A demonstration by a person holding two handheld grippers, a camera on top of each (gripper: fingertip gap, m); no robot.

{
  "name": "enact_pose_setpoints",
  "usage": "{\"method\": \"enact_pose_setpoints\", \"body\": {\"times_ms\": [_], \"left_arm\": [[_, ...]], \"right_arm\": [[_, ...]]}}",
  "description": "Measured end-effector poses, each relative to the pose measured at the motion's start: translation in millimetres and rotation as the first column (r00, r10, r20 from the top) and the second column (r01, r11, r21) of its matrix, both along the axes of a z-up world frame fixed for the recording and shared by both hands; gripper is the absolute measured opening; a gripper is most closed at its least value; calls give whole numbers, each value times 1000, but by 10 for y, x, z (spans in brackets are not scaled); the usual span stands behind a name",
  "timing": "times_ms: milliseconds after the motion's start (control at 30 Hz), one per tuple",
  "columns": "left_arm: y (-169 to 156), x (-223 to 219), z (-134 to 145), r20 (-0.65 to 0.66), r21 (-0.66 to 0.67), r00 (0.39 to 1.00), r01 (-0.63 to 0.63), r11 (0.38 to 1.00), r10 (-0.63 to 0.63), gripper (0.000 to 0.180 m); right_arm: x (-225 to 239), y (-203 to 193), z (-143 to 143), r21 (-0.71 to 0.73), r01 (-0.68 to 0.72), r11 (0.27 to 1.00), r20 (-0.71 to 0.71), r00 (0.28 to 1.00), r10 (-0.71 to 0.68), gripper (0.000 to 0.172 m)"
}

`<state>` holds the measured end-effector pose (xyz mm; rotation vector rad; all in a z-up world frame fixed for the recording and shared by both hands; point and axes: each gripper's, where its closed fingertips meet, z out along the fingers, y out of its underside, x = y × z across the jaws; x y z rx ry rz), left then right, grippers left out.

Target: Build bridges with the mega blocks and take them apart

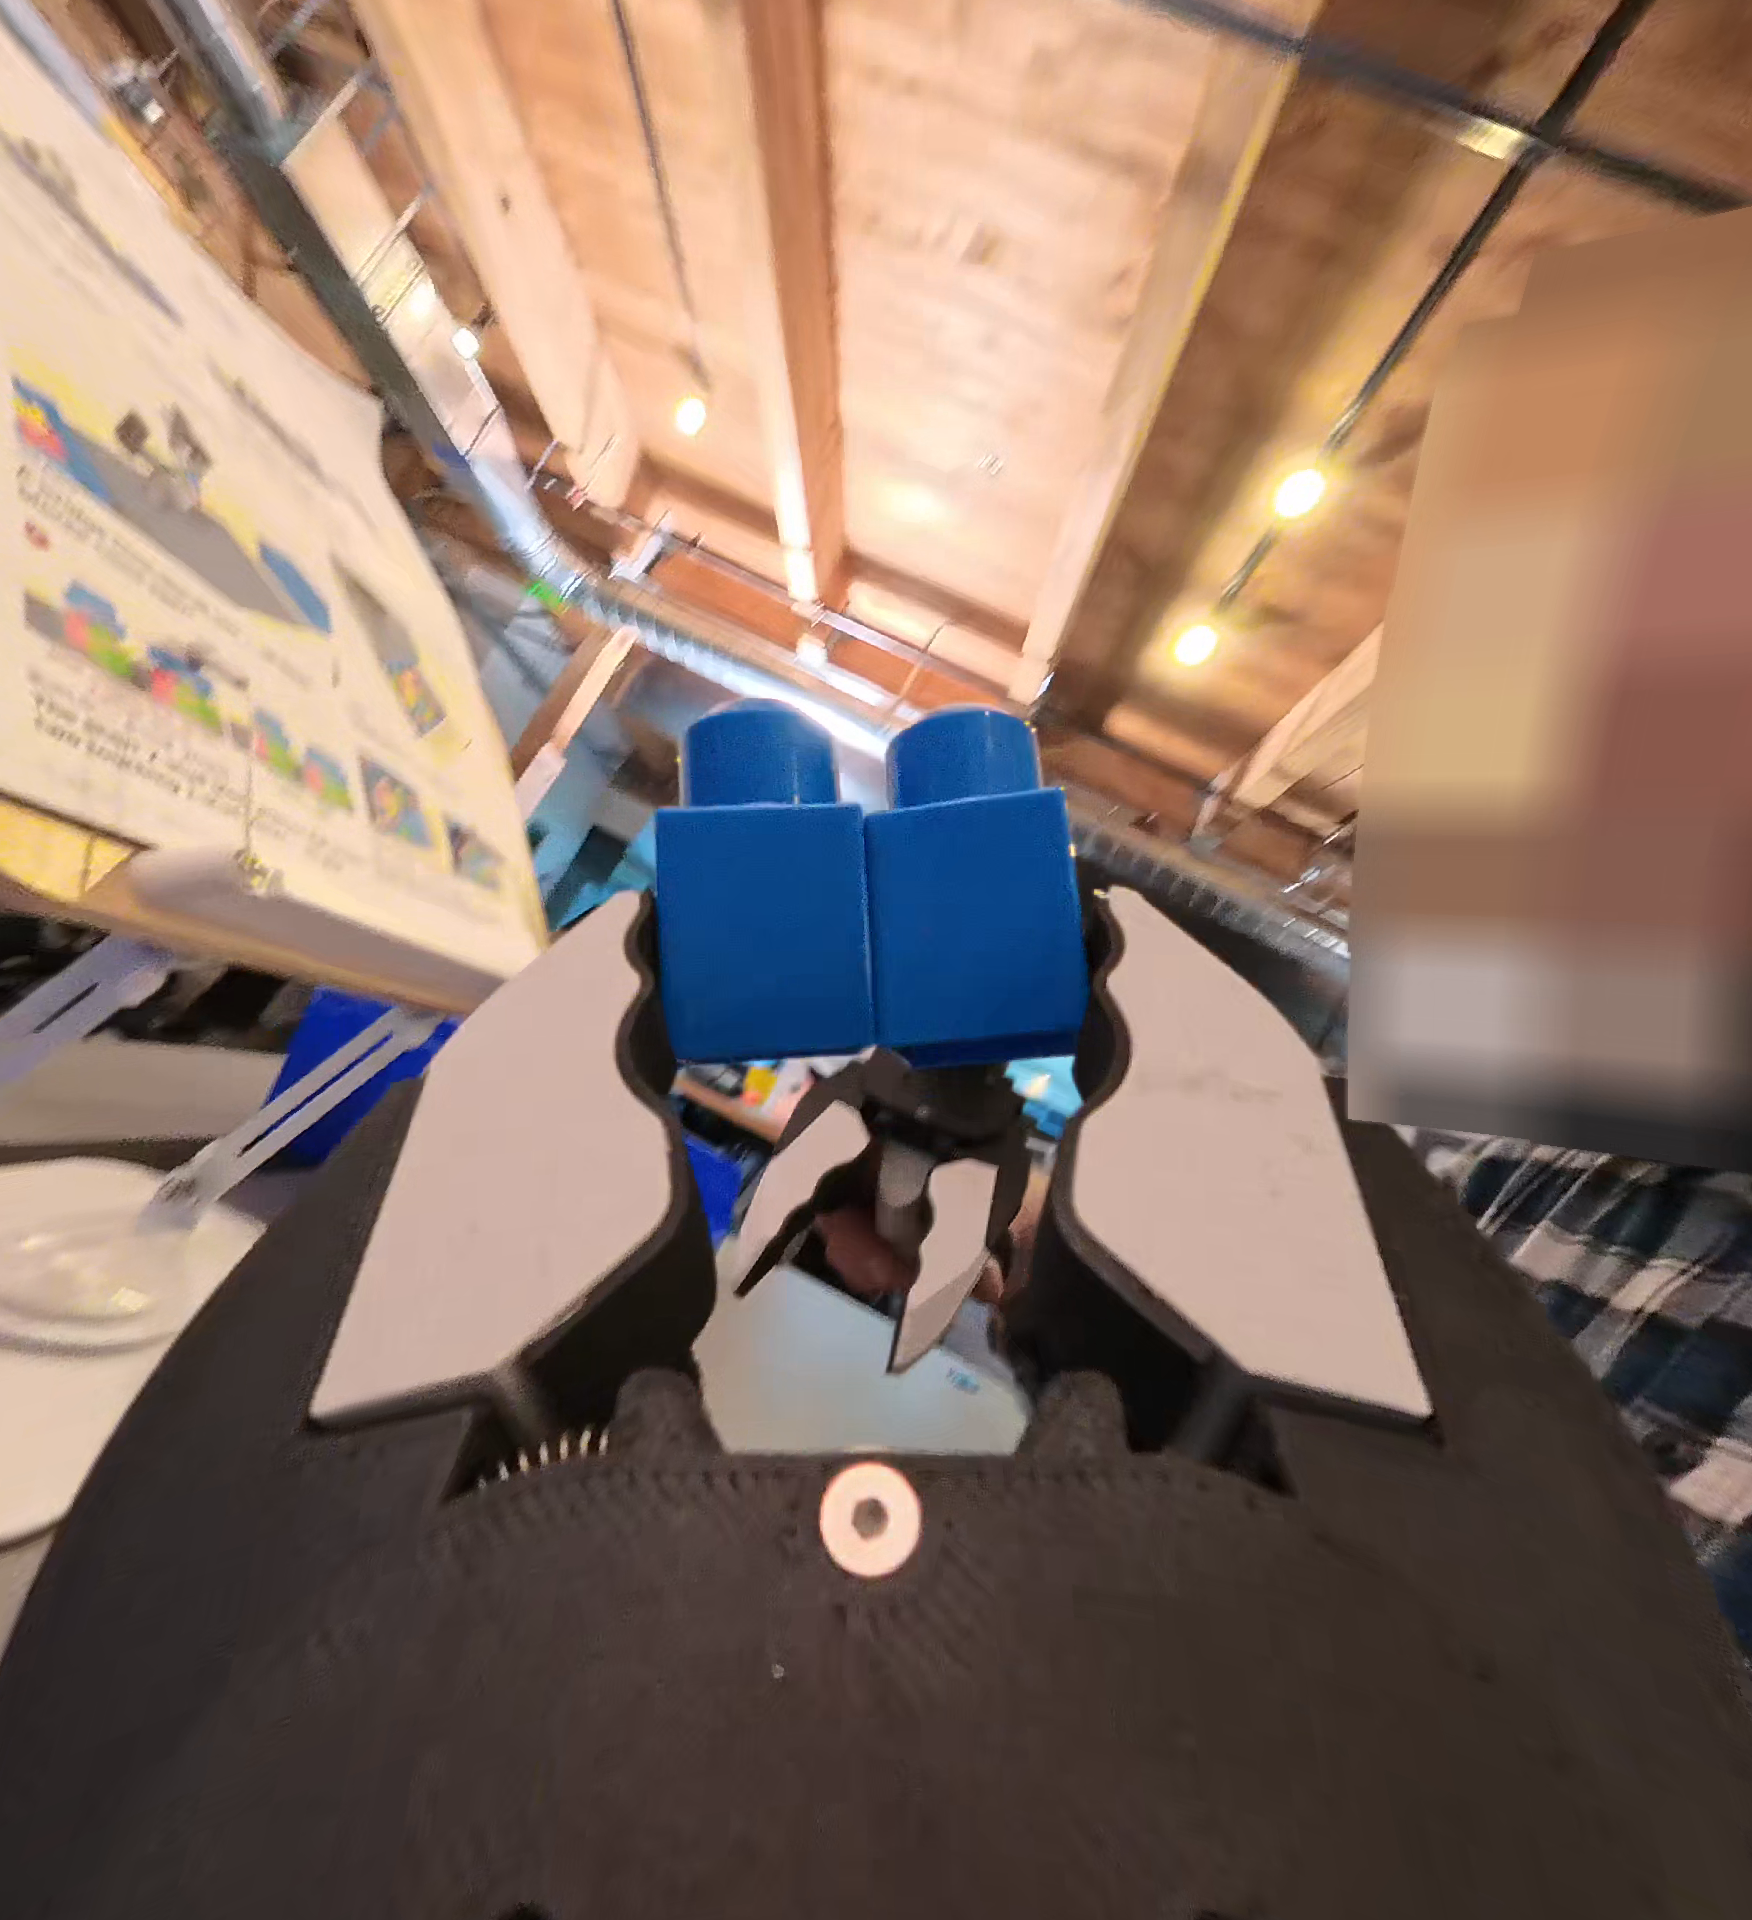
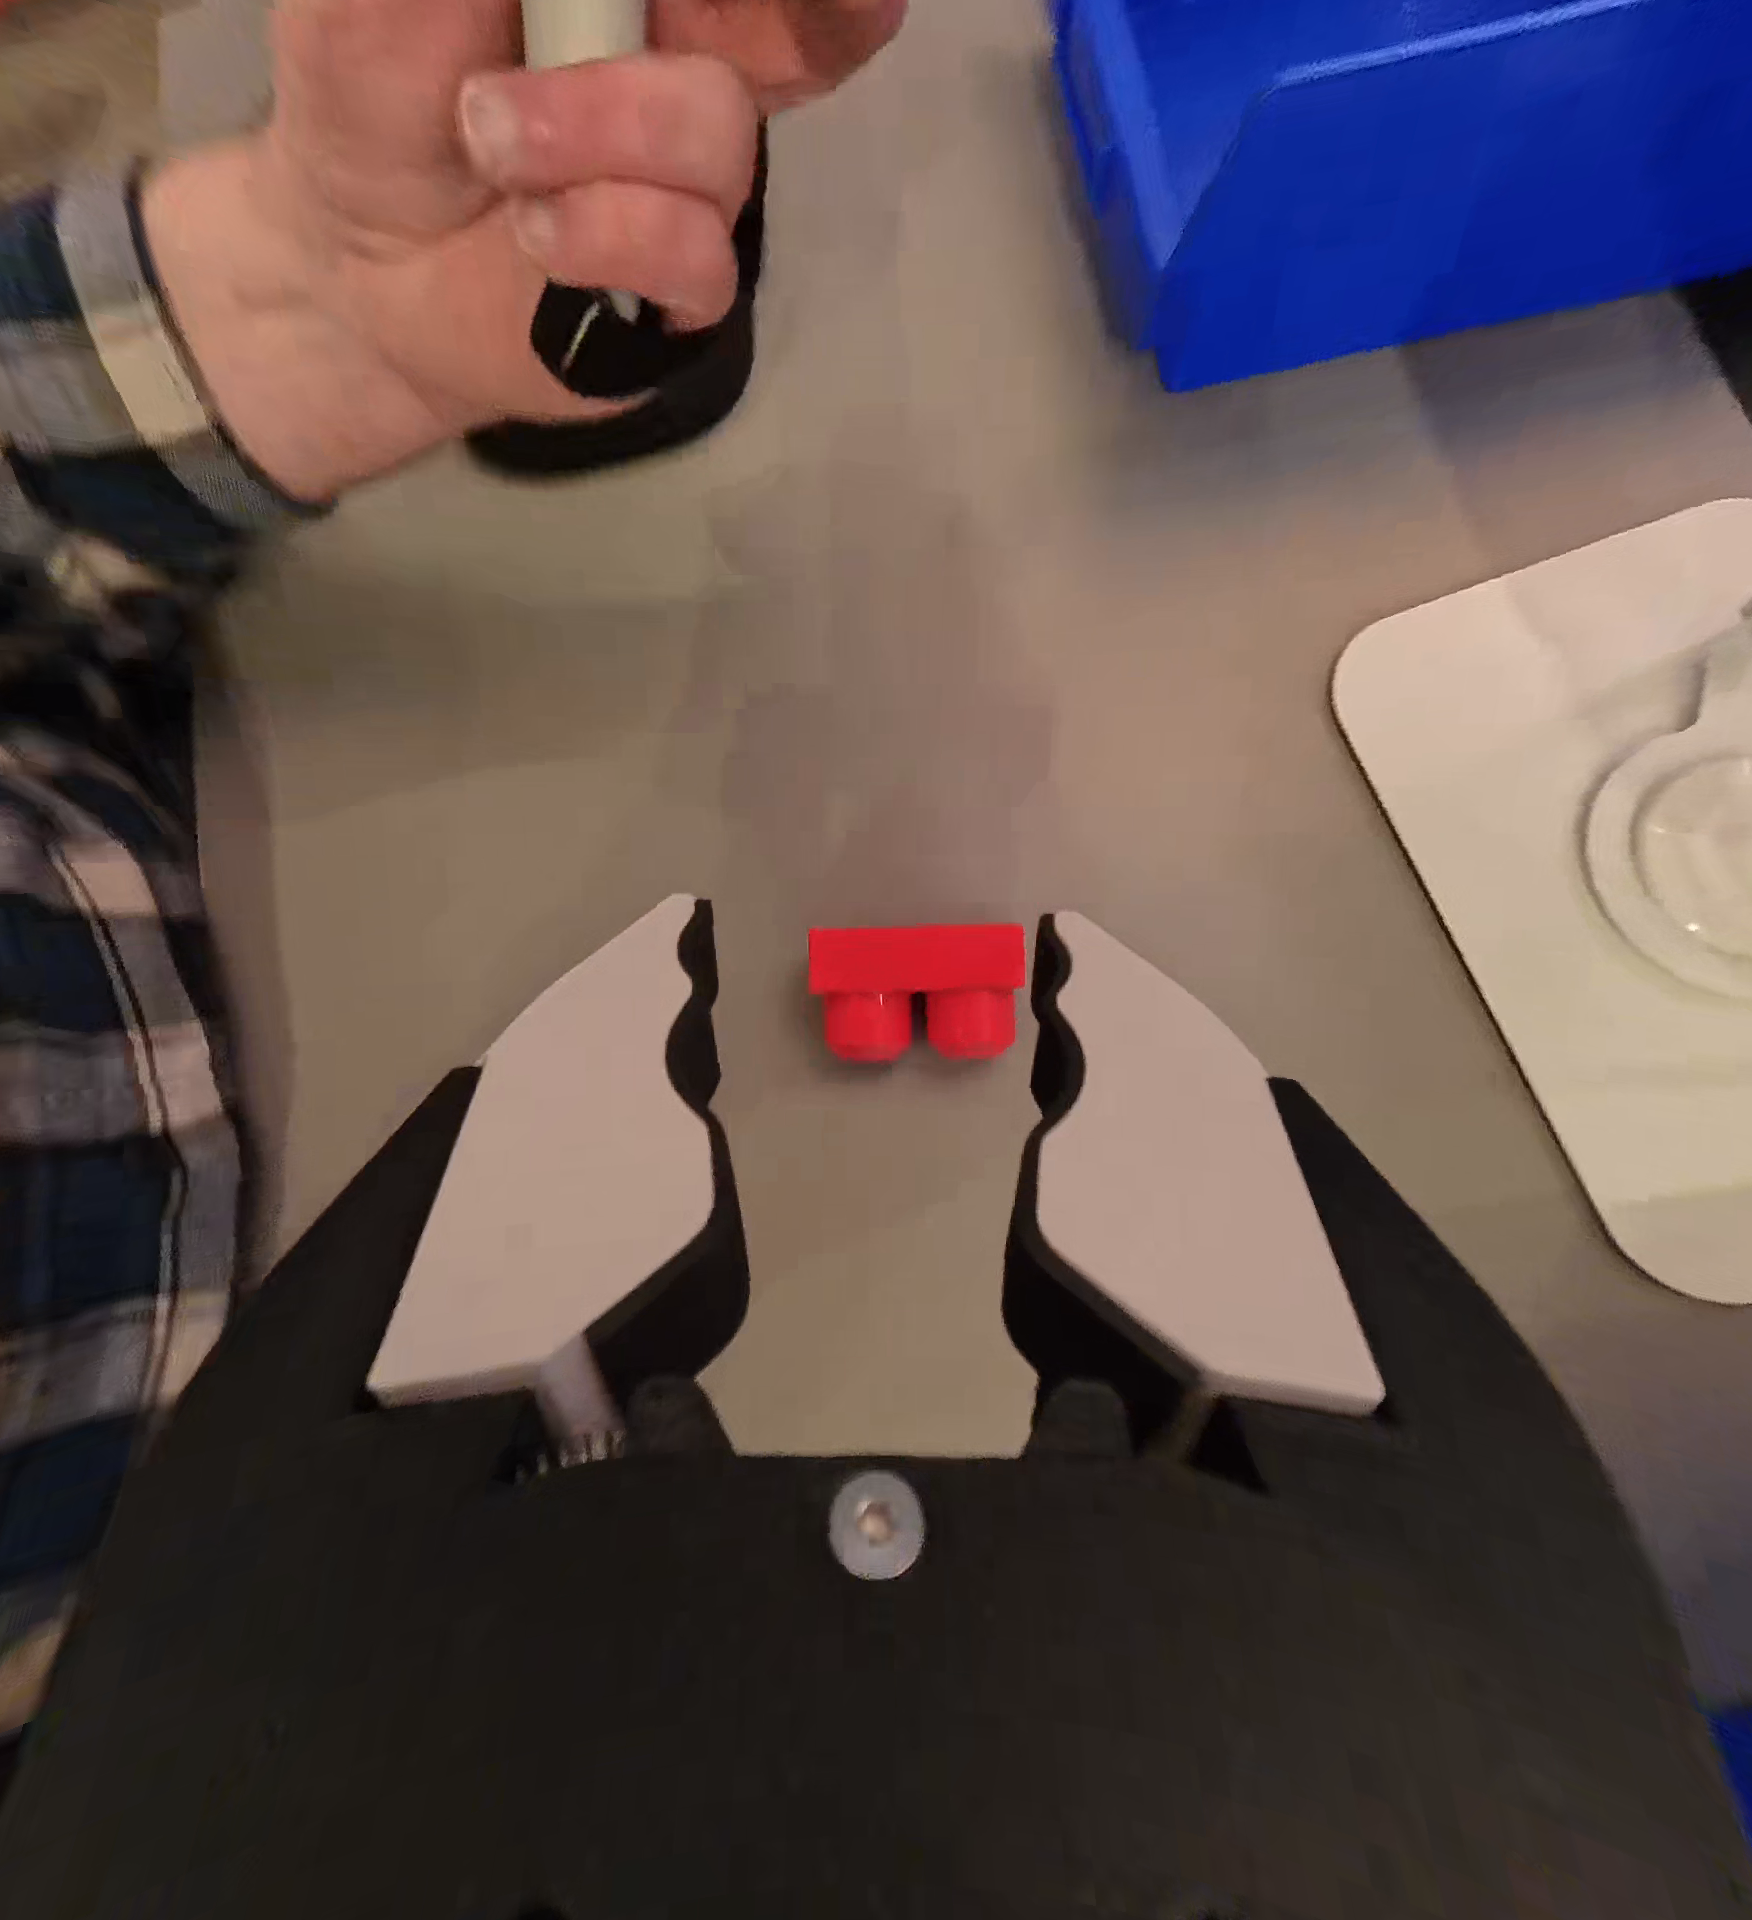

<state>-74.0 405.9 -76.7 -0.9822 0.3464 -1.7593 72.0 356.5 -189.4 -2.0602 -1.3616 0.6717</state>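
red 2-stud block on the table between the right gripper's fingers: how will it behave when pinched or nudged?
The red block looks like rigid moulded plastic, so it should hold shape under the pads. It lies on its side on the smooth grey table, so a one-sided nudge would probably slide it. Flat faces should keep it from rolling. The right gripper stands open around it, not touching.

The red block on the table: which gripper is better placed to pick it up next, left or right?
Right. The right gripper is open, and the red block lies between its fingers, untouched. The left gripper is raised and already clamps two blue blocks.
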Motion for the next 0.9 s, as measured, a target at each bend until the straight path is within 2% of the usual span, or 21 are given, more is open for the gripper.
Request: {"method": "enact_pose_setpoints", "body": {"times_ms": [67,233,333,400,500,533,567,633,733,833,900], "left_arm": [[42,-86,86,64,18,998,24,1000,-25,76],[139,-134,171,108,85,992,62,994,-71,76],[125,-83,154,79,110,993,73,991,-82,76],[124,-92,131,86,112,992,84,990,-94,76],[147,-95,89,112,102,986,110,989,-121,76],[147,-81,71,113,101,985,119,988,-130,76],[147,-68,58,113,98,984,126,987,-137,76],[124,-50,53,115,102,980,151,983,-162,76],[114,-39,55,111,110,978,164,980,-176,76],[110,-19,40,114,107,976,174,979,-186,76],[94,5,23,102,109,977,178,978,-189,76]], "right_arm": [[-36,6,-17,-19,83,996,-41,996,-84,67],[-9,-75,-435,-88,271,959,43,962,-268,102],[-12,-113,-638,-160,417,895,38,908,-417,100],[25,-82,-762,-114,504,856,69,864,-499,94],[-54,-85,-877,-178,537,825,47,842,-538,77],[-37,-71,-914,-177,542,821,56,839,-542,68],[3,-49,-949,-156,543,825,74,839,-539,68],[45,-13,-948,-96,503,859,78,864,-497,86],[13,-36,-1017,-29,332,943,115,938,-327,109],[-45,-11,-1157,21,173,985,168,970,-174,100],[-81,28,-1217,21,130,991,190,973,-132,74]]}}
